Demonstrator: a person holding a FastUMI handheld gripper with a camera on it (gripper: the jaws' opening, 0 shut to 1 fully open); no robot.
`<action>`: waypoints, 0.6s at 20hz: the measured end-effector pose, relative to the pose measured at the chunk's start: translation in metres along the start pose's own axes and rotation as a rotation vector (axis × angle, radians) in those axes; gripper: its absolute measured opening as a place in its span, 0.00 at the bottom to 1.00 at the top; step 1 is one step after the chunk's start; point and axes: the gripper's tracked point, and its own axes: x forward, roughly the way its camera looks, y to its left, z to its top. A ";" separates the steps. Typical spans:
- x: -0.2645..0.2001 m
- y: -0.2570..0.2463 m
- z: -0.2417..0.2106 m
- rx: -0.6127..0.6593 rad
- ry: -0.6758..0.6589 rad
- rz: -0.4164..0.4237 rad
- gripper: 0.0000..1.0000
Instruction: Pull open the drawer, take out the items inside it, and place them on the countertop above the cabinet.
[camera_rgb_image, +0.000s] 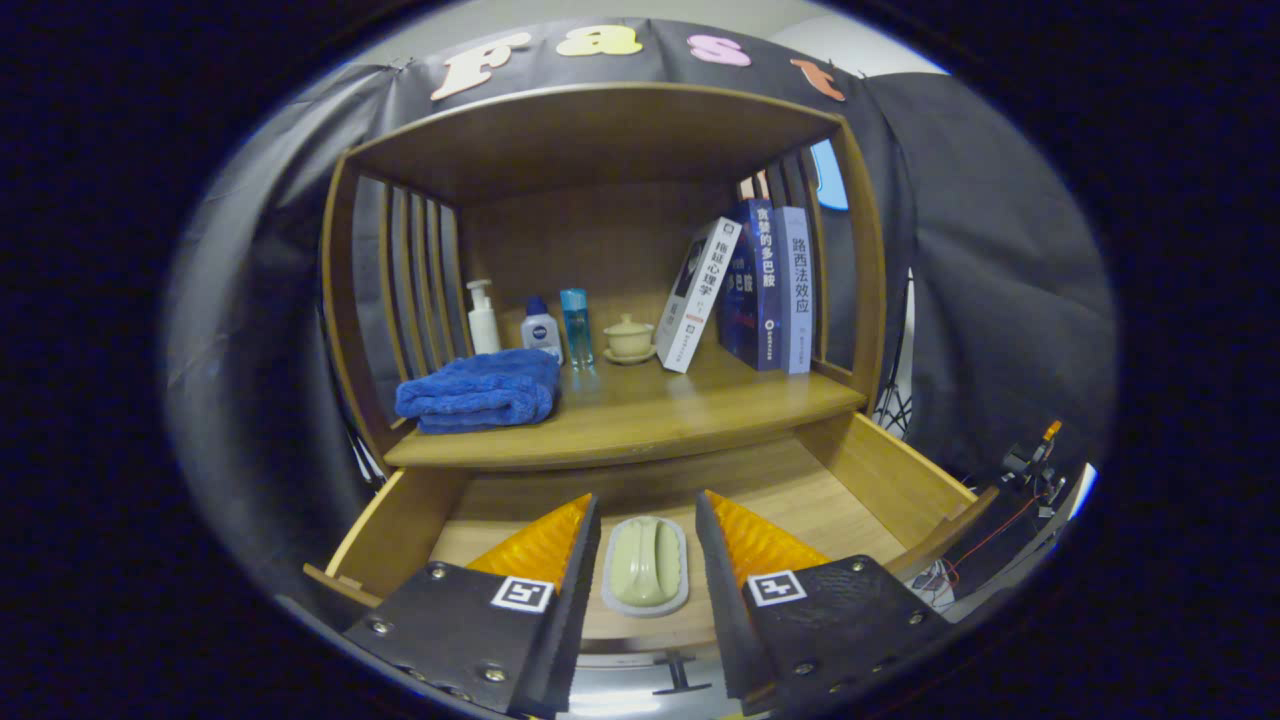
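Now, in the pulled-open wooden drawer (880, 470) | pale green oval lidded dish (645, 565) lies between the gripper (647, 525)'s parted, untouching fingers | likely ceramic: stiff, slick, breakable; best pinched across its raised central ridge | gripper angled down over near drawer edge, wooden countertop (650, 410) beyond.

Your camera rides on the gripper (647, 520), looking forward and somewhat down along its two spread fingers into the open drawer (880, 470); it sits close above the drawer; the countertop (660, 415) and shelf lie just beyond.
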 end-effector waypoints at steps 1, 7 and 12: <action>0.010 0.002 -0.003 -0.008 0.043 -0.010 0.56; 0.059 0.010 -0.038 -0.049 0.285 -0.044 0.57; 0.078 0.009 -0.075 0.071 0.444 -0.062 0.57</action>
